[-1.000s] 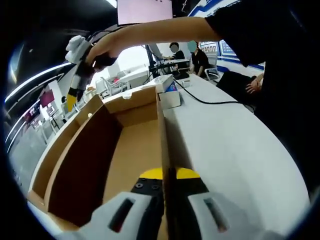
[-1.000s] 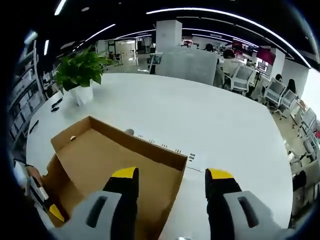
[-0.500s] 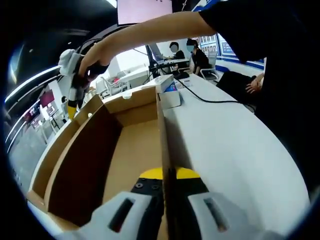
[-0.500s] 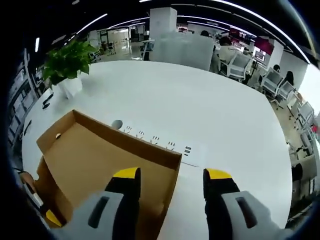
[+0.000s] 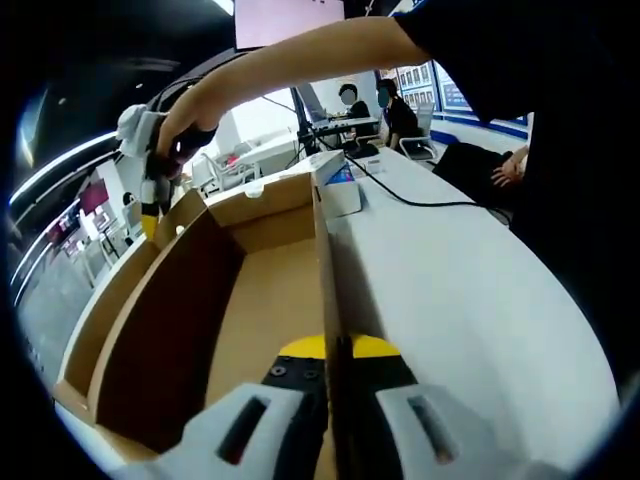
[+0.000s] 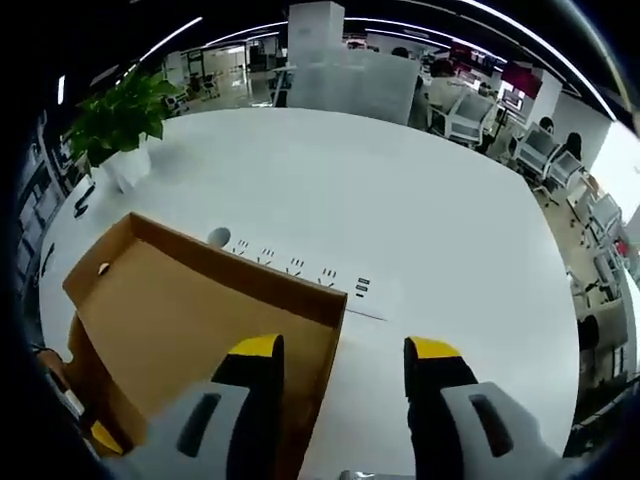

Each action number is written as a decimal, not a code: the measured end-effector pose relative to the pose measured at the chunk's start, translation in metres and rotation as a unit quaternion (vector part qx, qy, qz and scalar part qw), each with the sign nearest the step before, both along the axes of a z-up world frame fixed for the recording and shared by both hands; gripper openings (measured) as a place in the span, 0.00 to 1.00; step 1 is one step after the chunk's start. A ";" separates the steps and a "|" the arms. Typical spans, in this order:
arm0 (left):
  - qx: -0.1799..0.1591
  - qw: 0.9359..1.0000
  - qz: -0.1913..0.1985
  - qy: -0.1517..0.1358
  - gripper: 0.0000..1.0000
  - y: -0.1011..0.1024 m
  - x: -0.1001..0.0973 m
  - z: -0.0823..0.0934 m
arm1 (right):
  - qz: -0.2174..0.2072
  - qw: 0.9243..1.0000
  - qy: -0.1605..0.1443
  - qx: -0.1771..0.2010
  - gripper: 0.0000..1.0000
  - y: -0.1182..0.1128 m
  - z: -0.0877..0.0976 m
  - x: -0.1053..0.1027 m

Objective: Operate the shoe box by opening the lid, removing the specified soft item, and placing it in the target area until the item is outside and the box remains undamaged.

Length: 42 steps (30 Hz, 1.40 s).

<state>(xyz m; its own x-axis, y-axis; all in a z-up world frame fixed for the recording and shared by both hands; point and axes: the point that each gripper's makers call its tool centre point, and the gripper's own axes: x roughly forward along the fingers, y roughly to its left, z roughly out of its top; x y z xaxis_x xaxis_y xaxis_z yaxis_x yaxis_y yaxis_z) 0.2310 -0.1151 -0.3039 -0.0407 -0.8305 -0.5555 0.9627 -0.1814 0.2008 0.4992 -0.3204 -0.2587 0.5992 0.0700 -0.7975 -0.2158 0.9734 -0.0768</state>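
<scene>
Brown cardboard shoe box [image 5: 250, 290] open, looks empty | left gripper [image 5: 337, 350] jaws clamp its wall | right gripper [image 6: 342, 350] jaws spread, empty (above the box) | soft item unseen; placement unconfirmed.

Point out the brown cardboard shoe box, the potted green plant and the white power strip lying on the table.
brown cardboard shoe box [image 6: 185, 330], right gripper view, on its bare inner floor.
potted green plant [image 6: 118, 112], right gripper view, on the leaves above the white pot.
white power strip [image 6: 300, 270], right gripper view, on its socketed top face.
</scene>
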 end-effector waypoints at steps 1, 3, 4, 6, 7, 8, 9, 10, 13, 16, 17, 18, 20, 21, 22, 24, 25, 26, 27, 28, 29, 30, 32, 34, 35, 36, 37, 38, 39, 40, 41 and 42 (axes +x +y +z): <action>0.000 1.000 0.000 0.000 0.03 0.000 0.000 0.000 | -0.001 1.000 0.000 -0.003 0.48 -0.001 -0.001 0.000; 0.000 1.000 0.000 -0.001 0.03 0.000 0.000 0.000 | 0.001 1.000 0.004 -0.011 0.48 -0.001 -0.004 0.000; 0.000 1.000 0.000 -0.001 0.03 0.000 0.000 0.000 | 0.000 1.000 0.005 -0.011 0.48 -0.001 -0.005 0.000; 0.000 1.000 0.000 -0.001 0.03 0.000 0.000 0.000 | 0.001 1.000 0.008 -0.010 0.45 -0.001 -0.007 0.002; 0.000 1.000 0.000 -0.001 0.03 0.000 0.000 0.000 | 0.001 1.000 0.010 -0.011 0.42 -0.001 -0.009 0.002; 0.000 1.000 0.000 -0.001 0.03 0.000 0.000 0.000 | -0.001 1.000 0.012 -0.012 0.41 -0.001 -0.010 0.003; 0.000 1.000 0.000 -0.001 0.03 0.000 0.000 0.000 | -0.002 1.000 0.012 -0.013 0.40 -0.002 -0.011 0.003; 0.000 1.000 0.000 -0.001 0.03 -0.001 0.001 0.000 | -0.002 1.000 0.013 -0.013 0.38 -0.002 -0.012 0.004; 0.000 1.000 -0.001 0.000 0.03 -0.001 0.001 0.000 | -0.001 1.000 0.012 -0.019 0.30 -0.003 -0.012 0.005; -0.001 1.000 -0.001 0.000 0.03 -0.001 0.001 0.000 | 0.008 1.000 0.007 -0.025 0.21 -0.002 -0.011 0.008; -0.001 1.000 -0.001 0.000 0.03 -0.001 0.001 0.000 | 0.006 1.000 0.009 -0.023 0.21 -0.001 -0.011 0.008; -0.001 1.000 -0.001 0.000 0.04 -0.001 0.001 0.000 | 0.007 1.000 0.010 -0.021 0.21 0.000 -0.011 0.007; -0.001 1.000 -0.001 -0.001 0.04 -0.001 0.001 0.000 | 0.009 1.000 0.018 -0.018 0.20 0.002 -0.014 0.005; -0.001 1.000 -0.001 -0.001 0.04 -0.001 0.001 0.000 | 0.009 1.000 0.019 -0.020 0.19 0.002 -0.014 0.005; -0.001 1.000 -0.001 0.000 0.04 -0.001 0.001 0.000 | 0.011 0.999 0.019 -0.024 0.17 0.001 -0.015 0.005; -0.001 1.000 -0.001 -0.001 0.04 -0.001 0.001 0.000 | 0.014 0.999 0.020 -0.031 0.15 0.000 -0.015 0.006; -0.001 1.000 -0.001 -0.001 0.04 -0.001 0.000 0.000 | 0.015 0.999 0.021 -0.032 0.13 0.001 -0.015 0.005; -0.001 1.000 -0.001 -0.001 0.04 -0.001 0.000 0.000 | 0.016 0.999 0.022 -0.033 0.13 0.001 -0.016 0.004; -0.001 1.000 -0.002 -0.001 0.04 -0.001 0.001 0.000 | 0.019 0.999 0.022 -0.034 0.12 0.002 -0.017 0.005; -0.001 1.000 -0.001 0.000 0.04 -0.001 0.001 0.000 | 0.018 0.999 0.025 -0.035 0.12 0.001 -0.018 0.005; -0.001 1.000 -0.001 0.000 0.04 -0.001 0.001 0.000 | 0.018 0.999 0.026 -0.035 0.12 0.001 -0.019 0.005; -0.001 1.000 -0.001 -0.001 0.04 -0.001 0.000 0.000 | 0.017 0.999 0.028 -0.033 0.11 0.001 -0.020 0.006; -0.002 1.000 -0.002 -0.001 0.04 -0.001 0.001 0.000 | 0.016 0.999 0.031 -0.025 0.07 0.003 -0.021 0.006; -0.002 1.000 -0.001 0.000 0.04 -0.001 0.002 0.000 | 0.017 0.999 0.031 -0.028 0.05 0.005 -0.022 0.006; -0.002 1.000 -0.001 -0.001 0.04 -0.002 0.005 0.000 | 0.023 0.999 0.033 -0.036 0.05 0.005 -0.022 0.006; -0.002 1.000 -0.001 -0.001 0.04 -0.002 0.007 0.000 | 0.024 0.998 0.032 -0.038 0.05 0.004 -0.022 0.007; -0.001 1.000 -0.001 -0.001 0.04 -0.002 0.006 0.000 | 0.023 0.999 0.031 -0.038 0.05 0.005 -0.021 0.005; -0.002 1.000 -0.002 -0.001 0.04 -0.002 0.006 0.000 | 0.023 0.999 0.031 -0.039 0.05 0.005 -0.020 0.004; -0.002 1.000 -0.001 0.000 0.04 -0.002 0.006 0.000 | 0.023 0.999 0.029 -0.038 0.05 0.006 -0.019 0.003; -0.002 1.000 -0.002 0.000 0.04 -0.002 0.005 0.000 | 0.021 0.999 0.029 -0.036 0.05 0.006 -0.018 0.002; -0.001 1.000 -0.002 -0.001 0.04 -0.002 0.005 0.000 | 0.019 0.999 0.028 -0.035 0.05 0.006 -0.017 0.002; -0.001 1.000 -0.002 -0.002 0.04 -0.002 0.004 0.000 | 0.019 0.999 0.027 -0.034 0.05 0.006 -0.015 0.001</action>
<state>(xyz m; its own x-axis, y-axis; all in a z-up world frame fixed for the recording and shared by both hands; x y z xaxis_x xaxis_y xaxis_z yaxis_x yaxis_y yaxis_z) 0.2352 -0.1168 -0.3037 -0.0418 -0.8316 -0.5539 0.9611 -0.1850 0.2052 0.5005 -0.3146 -0.2735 0.5533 0.0359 -0.8322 -0.2582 0.9573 -0.1304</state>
